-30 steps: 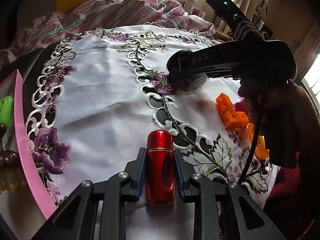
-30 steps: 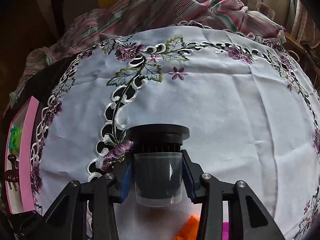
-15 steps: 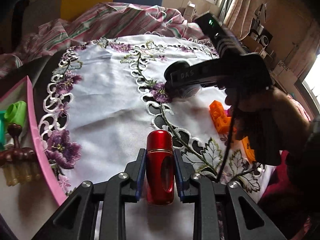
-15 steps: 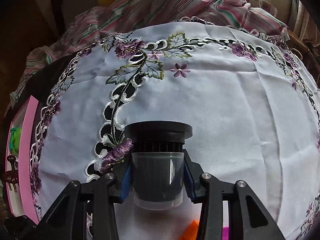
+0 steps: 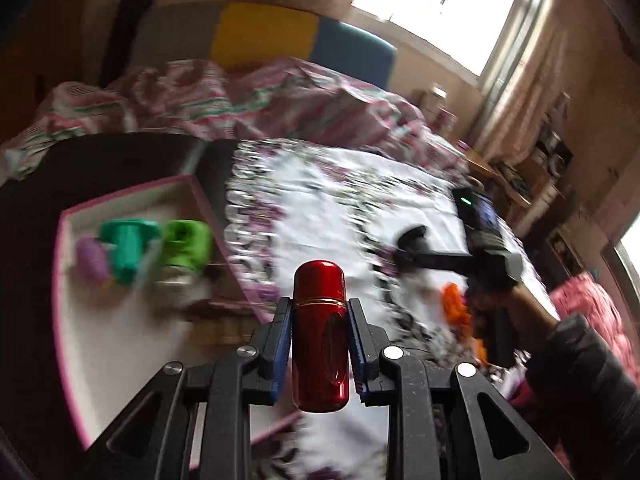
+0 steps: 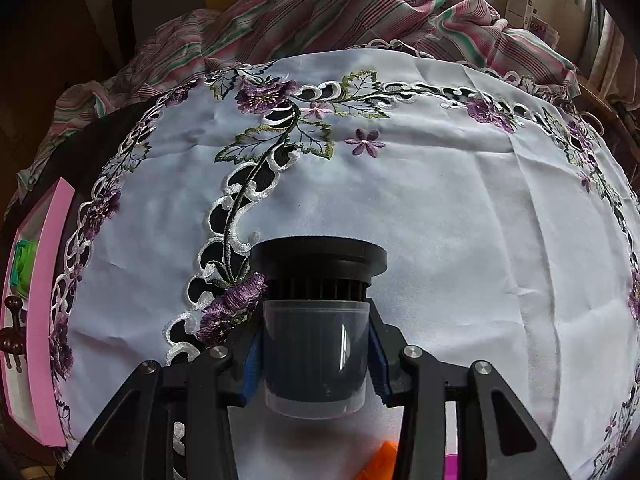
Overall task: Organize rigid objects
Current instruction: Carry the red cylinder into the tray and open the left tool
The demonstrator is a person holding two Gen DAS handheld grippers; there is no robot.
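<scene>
Gripping the red canister (image 5: 319, 336), your left gripper (image 5: 319, 344) hovered beside the pink tray (image 5: 64, 320). Your right gripper (image 6: 314, 354) clamped the black-capped jar (image 6: 316, 344). Releasing early risked the canister striking the tray's rim.

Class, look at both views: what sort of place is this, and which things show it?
Probably a bedroom or living room at home: a striped blanket bunched behind an embroidered floral tablecloth, a curtained window, and a cluttered shelf by the wall.

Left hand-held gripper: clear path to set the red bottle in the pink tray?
Probably yes. The left hand-held gripper holds the red bottle close beside the pink tray; the green pieces sit at its far end, leaving bare floor nearer. The view is motion-blurred.
</scene>
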